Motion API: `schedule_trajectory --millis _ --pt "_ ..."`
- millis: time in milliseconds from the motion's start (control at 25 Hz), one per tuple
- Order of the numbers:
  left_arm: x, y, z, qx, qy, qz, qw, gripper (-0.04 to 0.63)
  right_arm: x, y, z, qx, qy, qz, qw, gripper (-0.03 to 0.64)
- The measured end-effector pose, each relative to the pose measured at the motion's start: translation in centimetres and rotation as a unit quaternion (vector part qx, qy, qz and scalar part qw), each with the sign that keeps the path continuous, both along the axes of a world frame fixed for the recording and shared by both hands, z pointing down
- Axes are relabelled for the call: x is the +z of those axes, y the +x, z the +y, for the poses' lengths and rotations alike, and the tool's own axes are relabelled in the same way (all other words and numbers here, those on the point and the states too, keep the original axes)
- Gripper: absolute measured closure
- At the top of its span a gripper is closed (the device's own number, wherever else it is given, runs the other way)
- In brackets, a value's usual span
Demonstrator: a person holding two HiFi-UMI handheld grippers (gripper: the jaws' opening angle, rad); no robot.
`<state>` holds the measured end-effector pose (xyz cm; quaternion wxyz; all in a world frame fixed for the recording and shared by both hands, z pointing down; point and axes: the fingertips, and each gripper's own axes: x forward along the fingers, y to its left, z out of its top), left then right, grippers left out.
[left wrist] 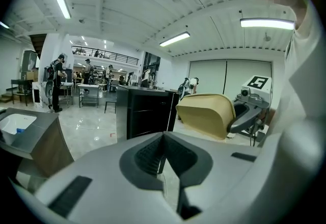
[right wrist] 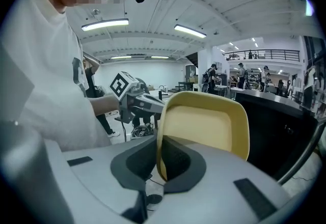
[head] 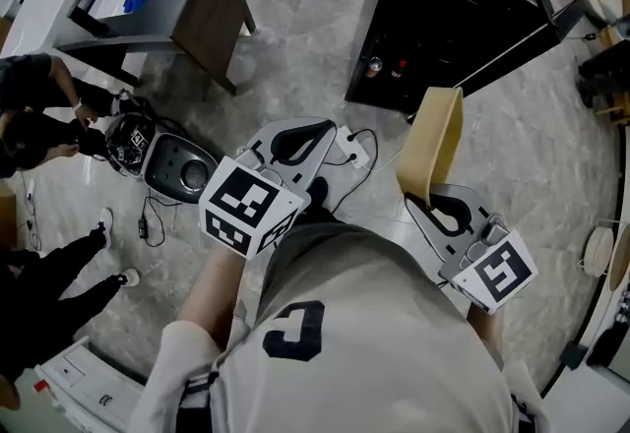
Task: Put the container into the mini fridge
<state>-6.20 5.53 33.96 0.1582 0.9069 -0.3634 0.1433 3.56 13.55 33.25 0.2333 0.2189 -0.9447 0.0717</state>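
The container [head: 434,140] is a shallow yellow-tan tray held on edge, also in the left gripper view [left wrist: 206,113] and the right gripper view [right wrist: 204,126]. My right gripper [head: 445,210] [right wrist: 158,159] is shut on its rim, at my right side above the floor. To its left my left gripper [head: 300,138] [left wrist: 162,154] is shut with nothing between its pads. The black mini fridge [head: 463,18] [left wrist: 142,113] [right wrist: 275,126] stands on the floor ahead of both grippers, a short way beyond the container. Two small bottle-like things show at its lower left front.
A dark wooden table [head: 197,8] with a white tray and a blue item stands at the far left. A grey and black machine [head: 172,165] with cables lies on the floor left of my left gripper. People [head: 39,116] stand at the left edge.
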Motion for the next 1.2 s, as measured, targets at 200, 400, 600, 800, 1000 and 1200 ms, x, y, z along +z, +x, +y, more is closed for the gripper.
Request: schedule_trajectory --millis 200,400,600,800,1000,1200 --pt "0.8 -3.4 -3.8 0.008 -0.006 0.012 0.9999 0.541 0.3 -3.4 -3.6 0.002 -0.001 0.028 1.000 0.583" --pt "1.7 -5.8 -6.3 0.013 -0.017 0.030 0.9993 0.541 1.3 -6.0 -5.9 -0.002 -0.016 0.070 0.997 0.583" --pt "1.8 -5.7 -8.6 0.034 -0.013 0.031 0.9988 0.541 1.7 -7.2 -8.2 0.011 -0.008 0.088 0.996 0.583" --pt "2.2 -4.1 -9.3 0.046 -0.025 0.026 0.9983 0.541 2.5 -6.1 -10.1 0.012 -0.004 0.105 0.994 0.583" --pt "2.9 -2.0 -9.3 0.056 -0.018 -0.007 0.9982 0.541 3.2 -4.5 -12.0 0.002 -0.001 0.113 0.994 0.583" --pt "3.1 0.9 -11.7 0.027 -0.027 -0.020 0.9991 0.541 3.6 -1.3 -14.9 -0.024 0.003 0.104 0.994 0.583"
